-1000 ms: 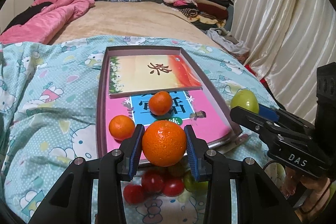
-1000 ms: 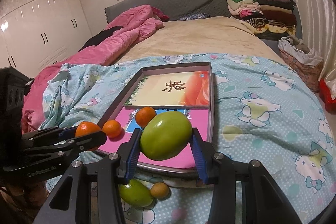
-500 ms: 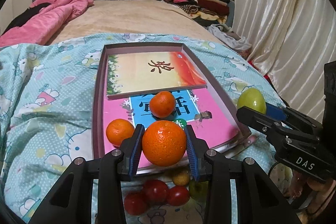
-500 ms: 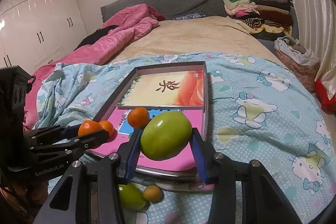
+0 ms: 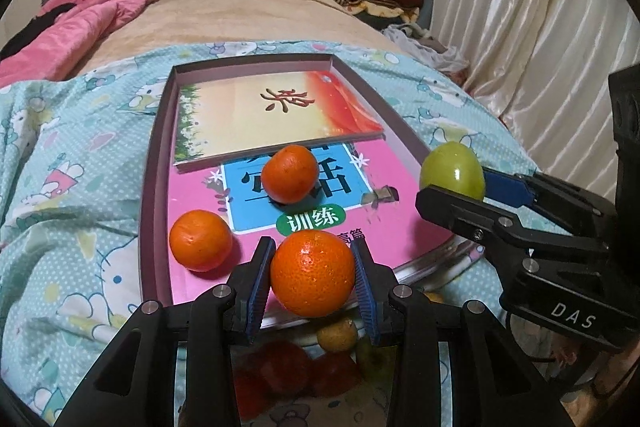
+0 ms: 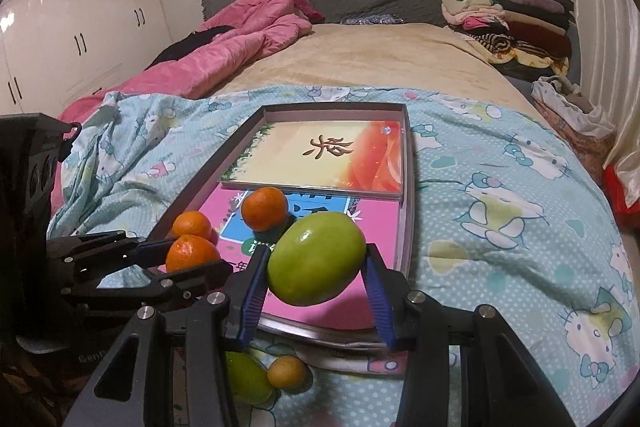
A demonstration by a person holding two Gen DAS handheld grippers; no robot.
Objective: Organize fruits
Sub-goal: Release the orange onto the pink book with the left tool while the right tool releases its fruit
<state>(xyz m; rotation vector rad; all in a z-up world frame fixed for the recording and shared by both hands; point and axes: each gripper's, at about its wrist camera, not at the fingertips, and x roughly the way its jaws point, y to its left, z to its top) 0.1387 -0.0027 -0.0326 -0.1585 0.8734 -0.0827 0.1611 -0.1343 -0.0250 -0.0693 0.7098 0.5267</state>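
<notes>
- Now, left gripper (image 5: pixel 313 273) clamped on a glossy, dimpled orange (image 5: pixel 313 274), poised over the near end of the shallow tray (image 5: pixel 154 163).
- Right gripper (image 6: pixel 316 277) squeezing a smooth green fruit (image 6: pixel 316 259), above the tray's pink book (image 6: pixel 320 311).
- Risky: slick cover, soft bedding, round fruit; could roll into the two resting oranges.
- Below, blurred red fruits, possibly tomatoes.

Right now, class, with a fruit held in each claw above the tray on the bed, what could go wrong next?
1. The orange in the left claw could roll on release into the two oranges lying on the glossy book covers.
2. The tray rests on soft bedding, so it may tilt.
3. The right claw pinches the rounded green fruit only at its sides; it may slip.
</notes>
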